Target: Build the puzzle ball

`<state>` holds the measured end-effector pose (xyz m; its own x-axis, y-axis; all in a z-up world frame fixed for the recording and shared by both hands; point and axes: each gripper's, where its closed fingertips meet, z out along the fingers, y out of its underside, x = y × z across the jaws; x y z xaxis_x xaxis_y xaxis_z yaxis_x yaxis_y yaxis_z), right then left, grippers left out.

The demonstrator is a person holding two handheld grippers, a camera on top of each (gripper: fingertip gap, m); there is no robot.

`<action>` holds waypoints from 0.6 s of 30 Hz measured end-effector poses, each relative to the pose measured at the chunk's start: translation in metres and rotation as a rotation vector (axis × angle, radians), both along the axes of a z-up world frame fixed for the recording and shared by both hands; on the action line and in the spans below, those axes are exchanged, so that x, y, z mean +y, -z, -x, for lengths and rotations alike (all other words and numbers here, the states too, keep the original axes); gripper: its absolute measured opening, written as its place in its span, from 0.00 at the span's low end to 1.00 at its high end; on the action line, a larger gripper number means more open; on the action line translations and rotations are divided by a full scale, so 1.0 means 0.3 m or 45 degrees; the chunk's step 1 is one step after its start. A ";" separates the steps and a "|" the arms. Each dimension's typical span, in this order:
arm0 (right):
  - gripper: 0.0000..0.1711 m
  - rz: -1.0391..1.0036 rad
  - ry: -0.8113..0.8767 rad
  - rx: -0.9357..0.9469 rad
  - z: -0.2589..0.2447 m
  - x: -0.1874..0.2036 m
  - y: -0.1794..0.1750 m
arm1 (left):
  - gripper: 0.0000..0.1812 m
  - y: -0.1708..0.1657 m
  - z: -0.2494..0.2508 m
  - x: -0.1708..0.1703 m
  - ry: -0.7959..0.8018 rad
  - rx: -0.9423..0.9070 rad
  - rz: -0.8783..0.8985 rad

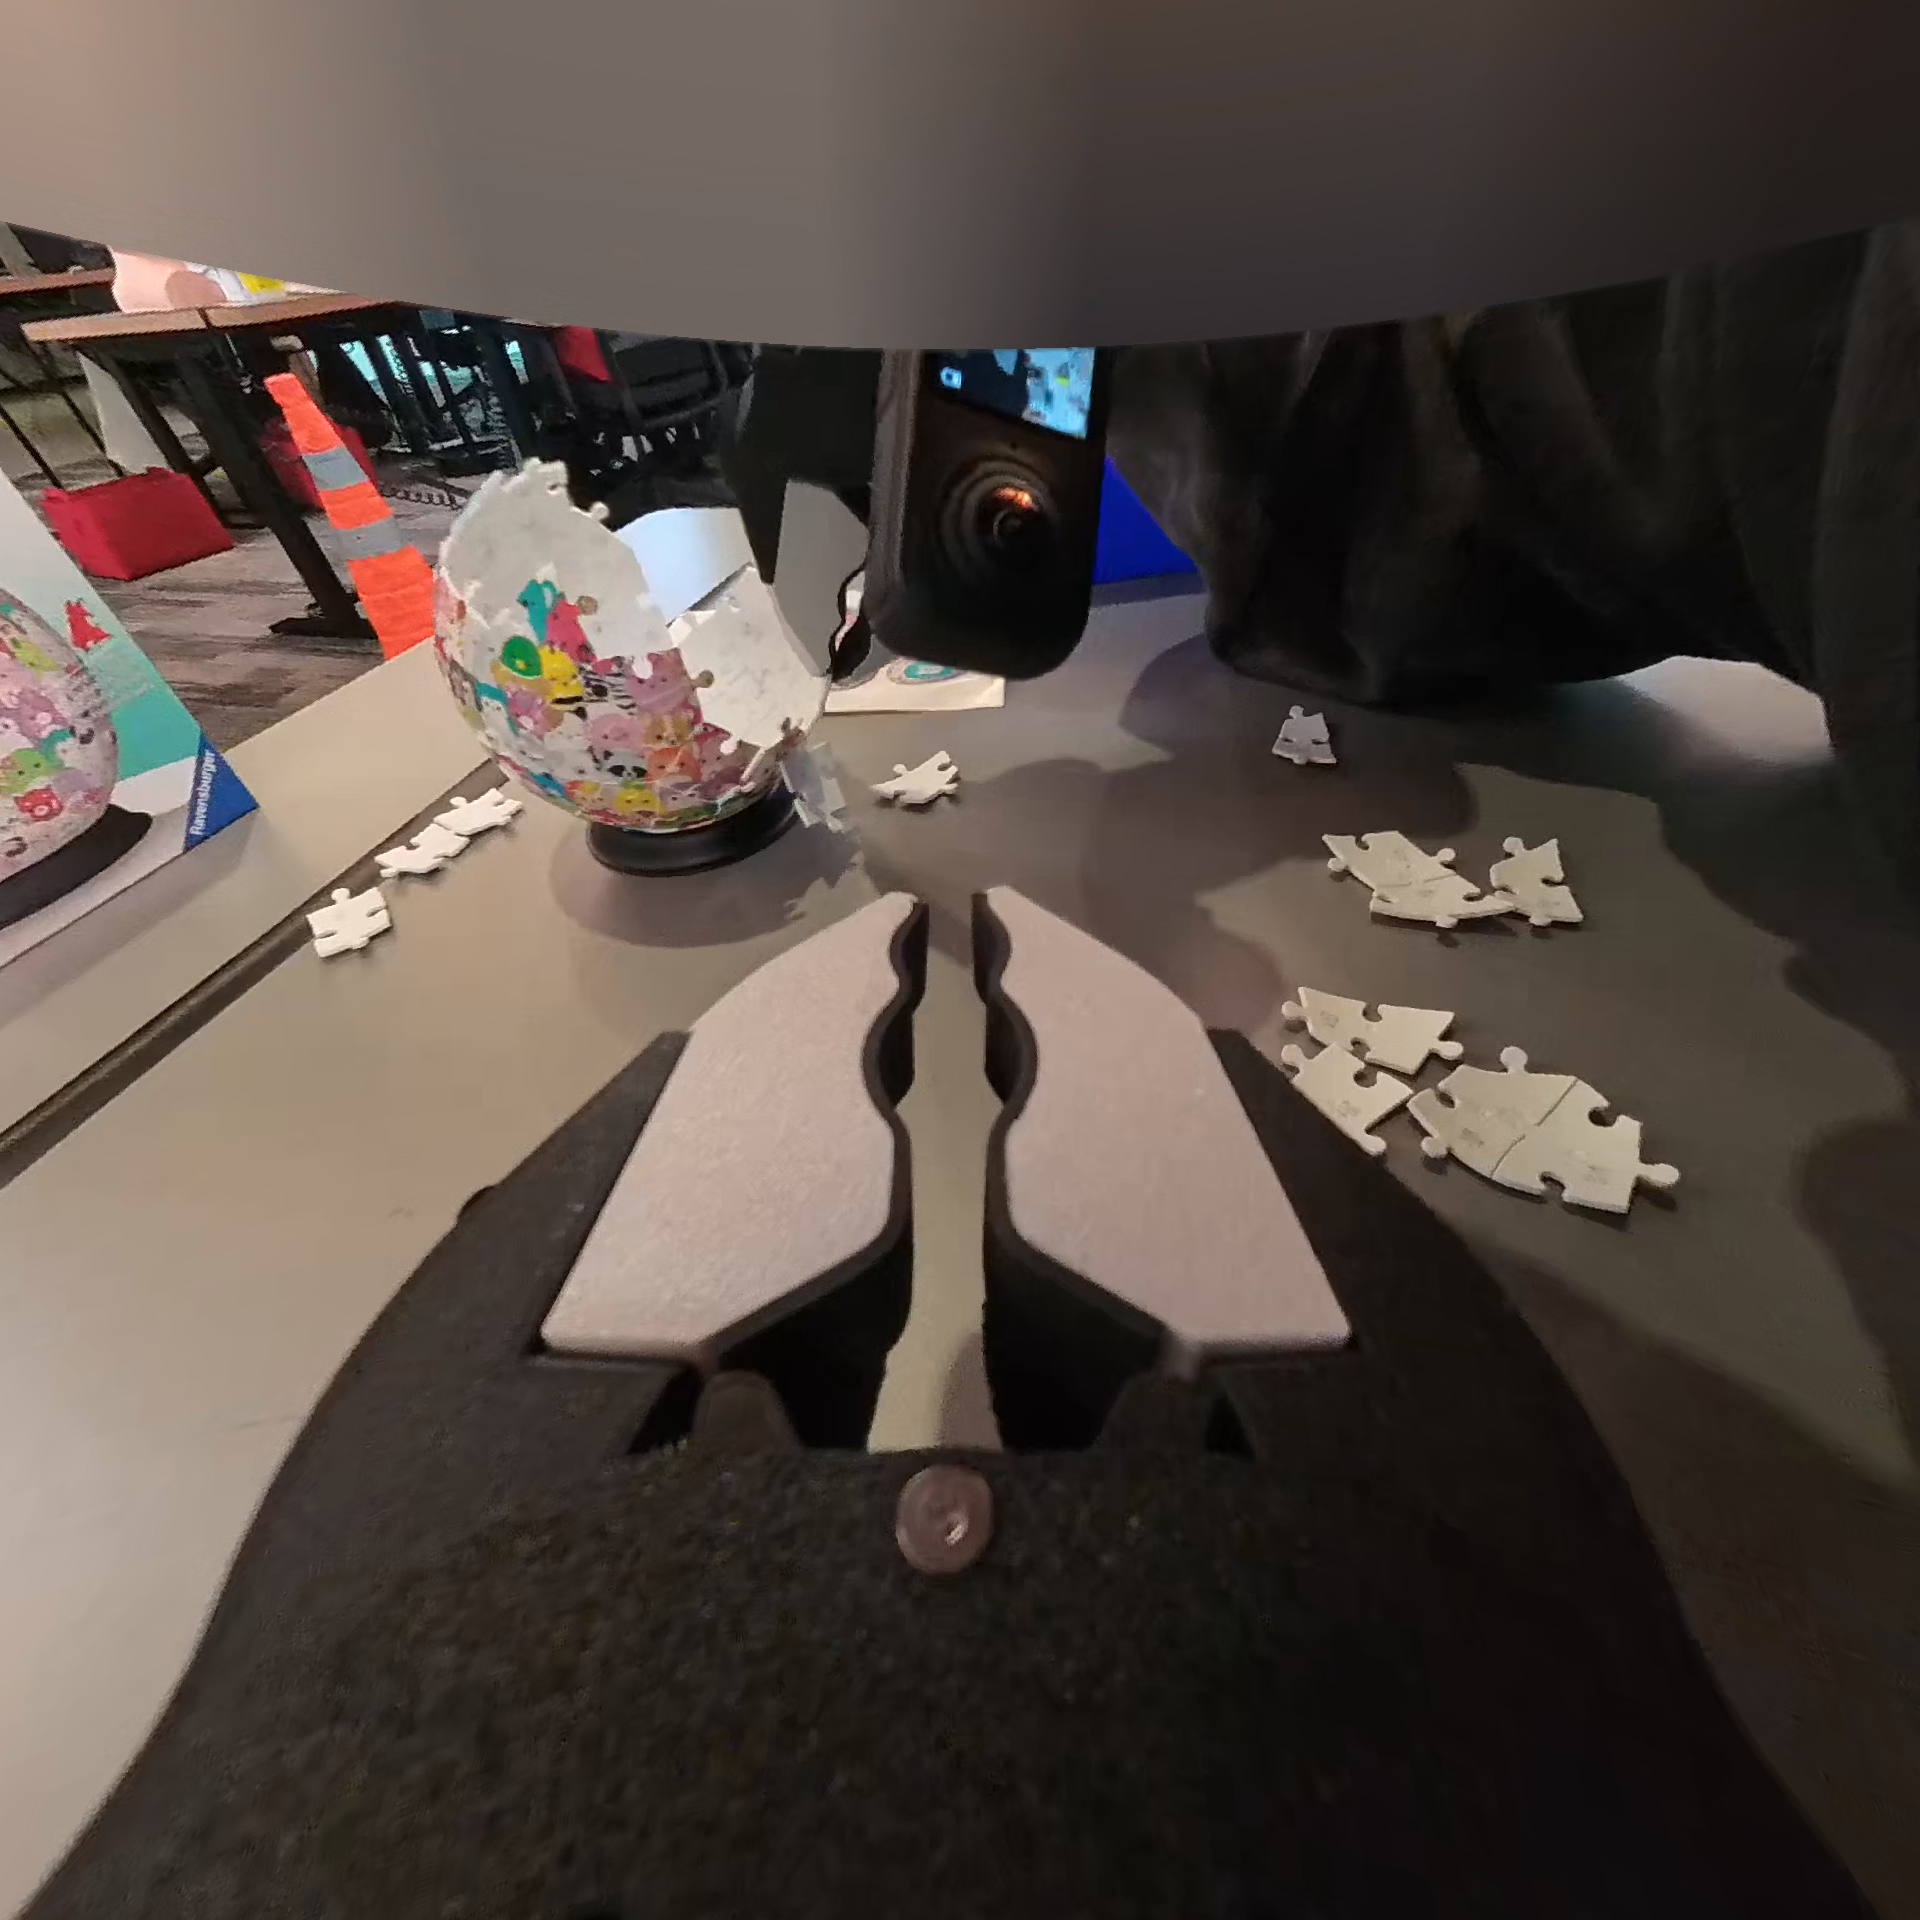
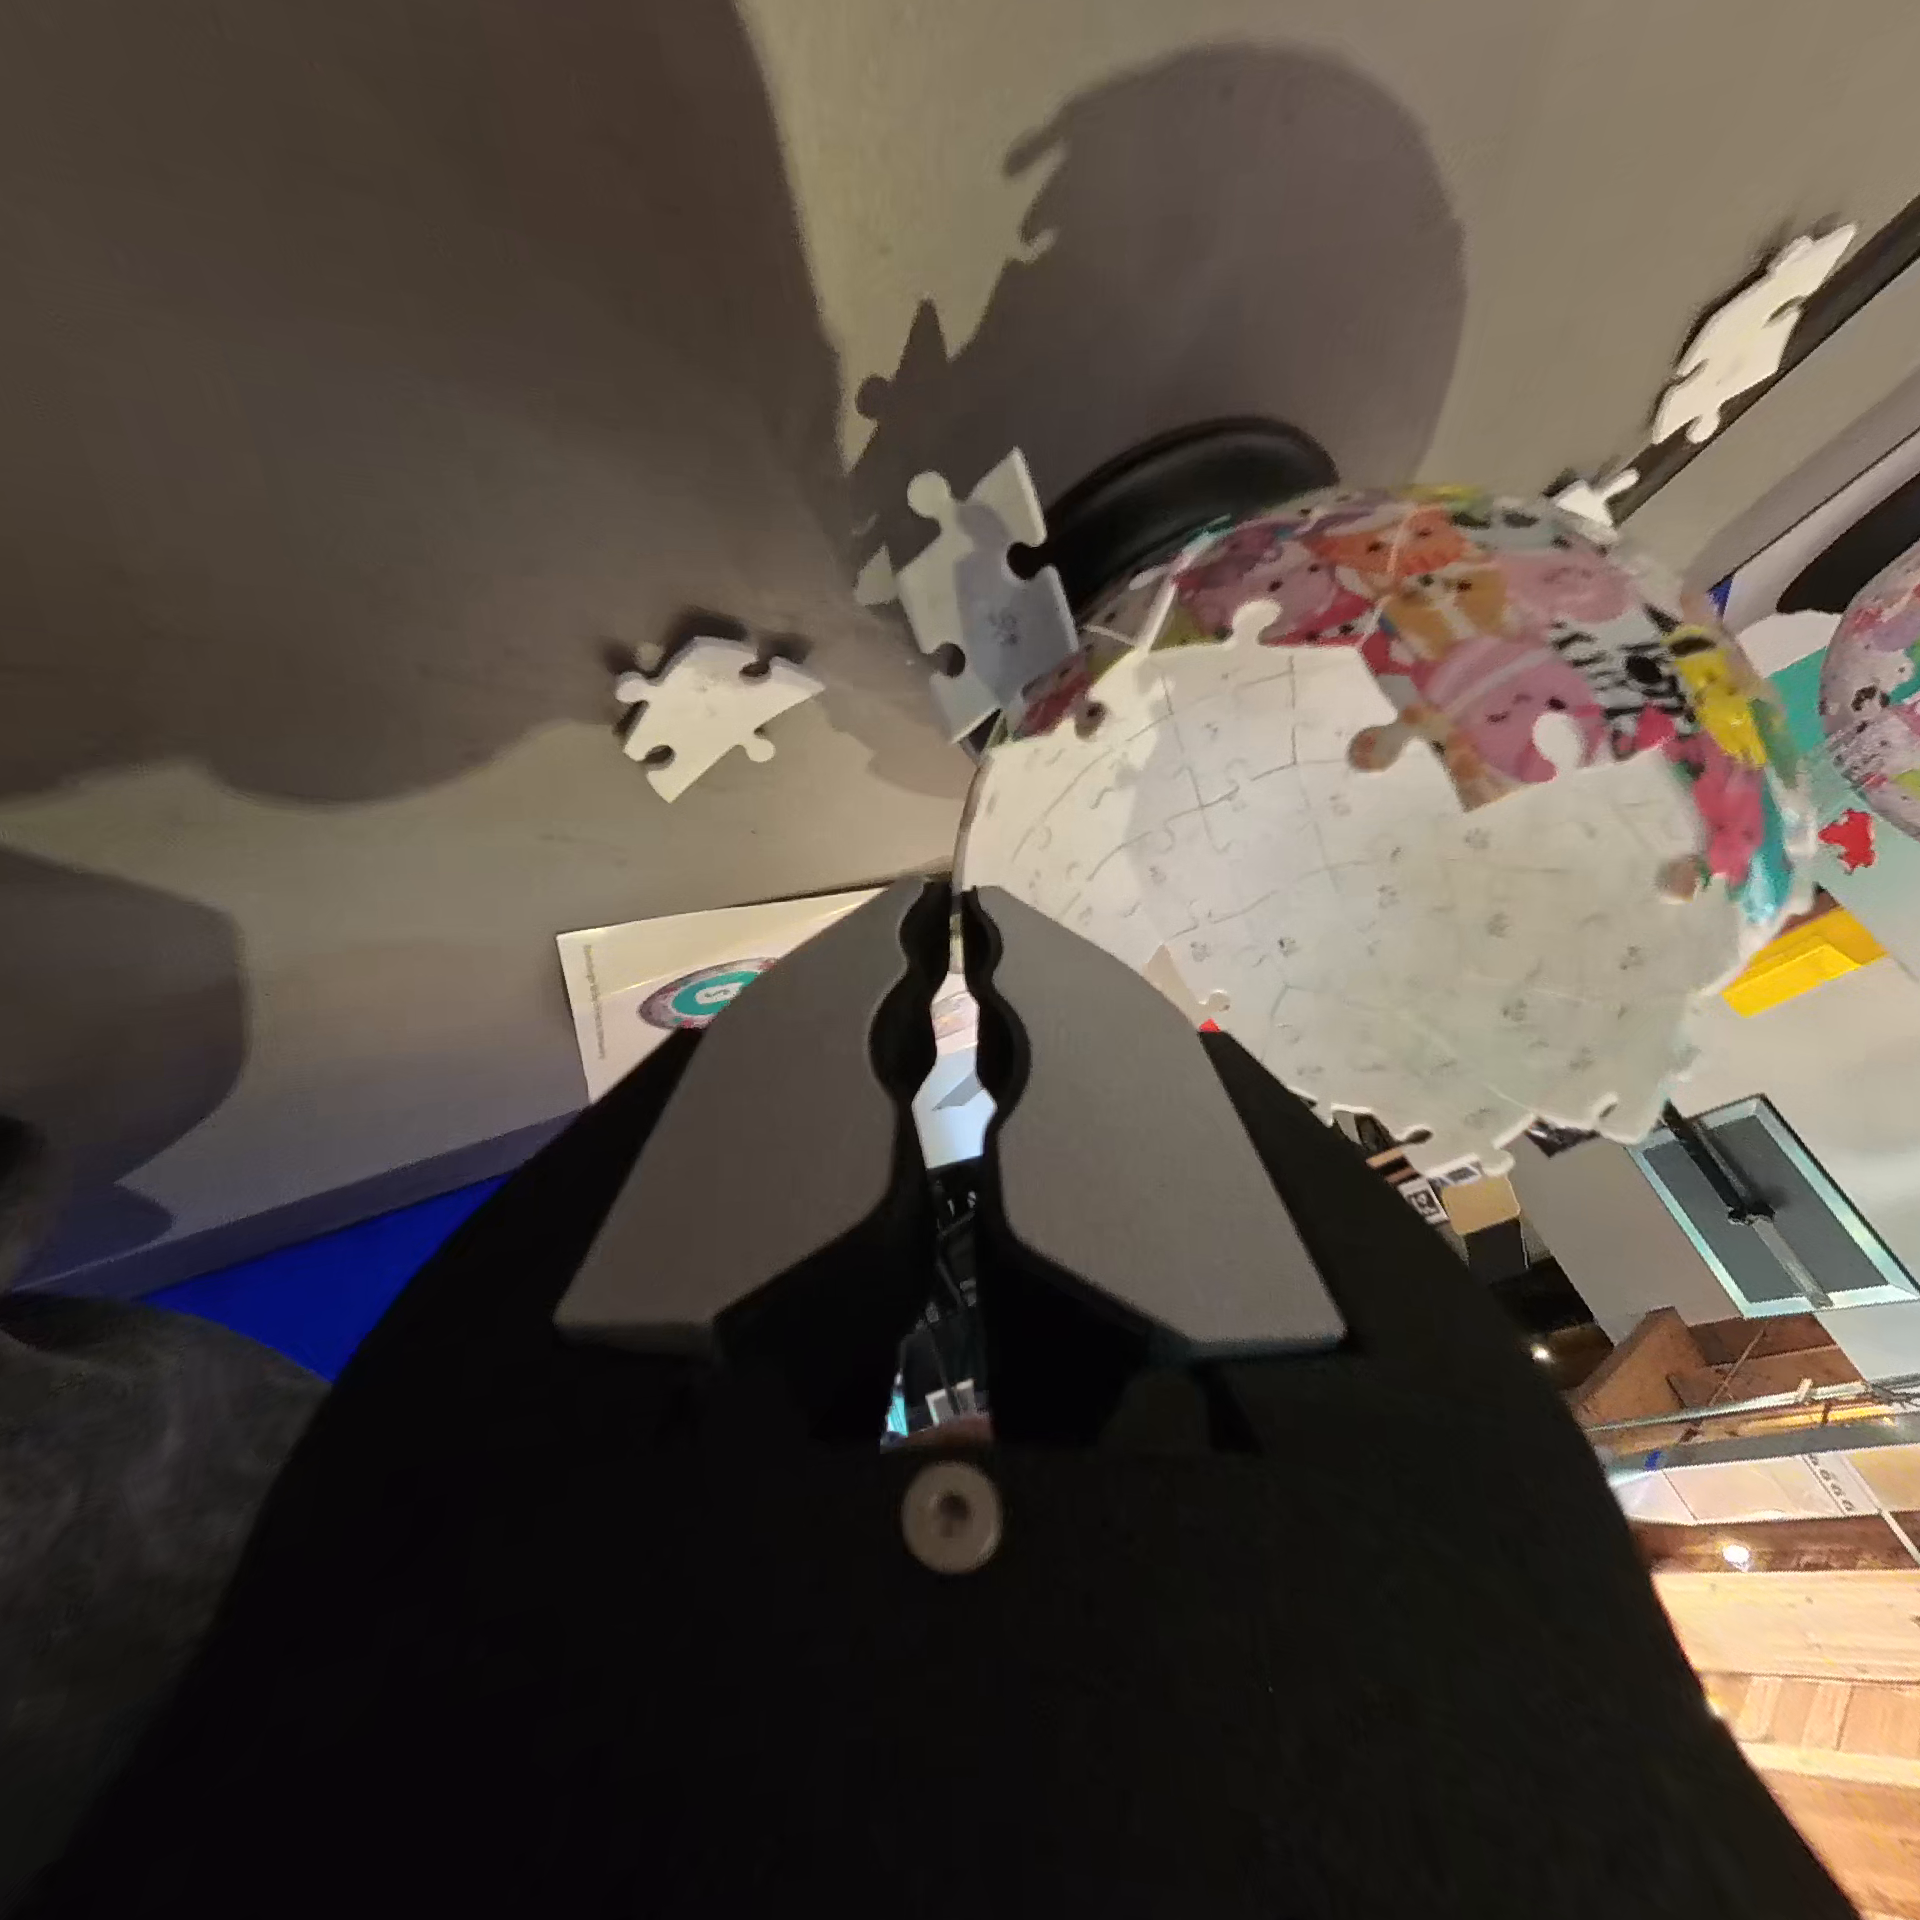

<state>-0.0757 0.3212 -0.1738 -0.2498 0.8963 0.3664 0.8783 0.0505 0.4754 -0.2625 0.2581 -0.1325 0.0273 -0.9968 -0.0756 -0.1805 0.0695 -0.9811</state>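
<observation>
We logged the puzzle ball (image 1: 613, 675) as roughly half built, sitting on its black stand (image 1: 691, 840) toward the bench's (image 1: 312, 1195) far left. The lower shell was closed; the top gaped. Many loose pieces (image 1: 1475, 1091) lay near the right edge, others (image 1: 426, 847) left of the stand. The left hand-held gripper (image 1: 948, 909) hung nearly closed, holding nothing. The right hand-held gripper (image 2: 954, 899) was pinched onto the shell's rim. The puzzle box (image 1: 94, 727) carried printing, which we left unrecorded.
</observation>
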 end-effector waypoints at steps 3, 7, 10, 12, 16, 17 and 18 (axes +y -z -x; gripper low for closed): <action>0.01 0.004 -0.019 -0.002 0.005 -0.006 -0.001 | 0.04 0.003 -0.001 -0.003 0.001 0.007 -0.012; 0.01 0.002 -0.054 0.002 0.012 -0.011 -0.007 | 0.04 0.002 -0.001 -0.003 0.000 0.005 -0.011; 0.01 -0.002 -0.075 -0.019 0.005 -0.005 -0.004 | 0.04 0.003 -0.001 -0.003 0.001 0.006 -0.014; 0.01 0.000 -0.070 -0.021 0.001 -0.003 -0.002 | 0.04 0.003 -0.001 -0.004 0.001 0.007 -0.016; 0.01 0.003 -0.066 -0.028 0.000 -0.003 0.001 | 0.04 0.003 -0.001 -0.004 0.003 0.008 -0.011; 0.01 0.004 -0.058 -0.031 -0.001 -0.003 0.002 | 0.04 0.003 -0.001 -0.004 0.003 0.008 -0.011; 0.01 0.004 -0.054 -0.030 -0.001 -0.002 0.001 | 0.04 0.003 -0.001 -0.004 0.003 0.007 -0.010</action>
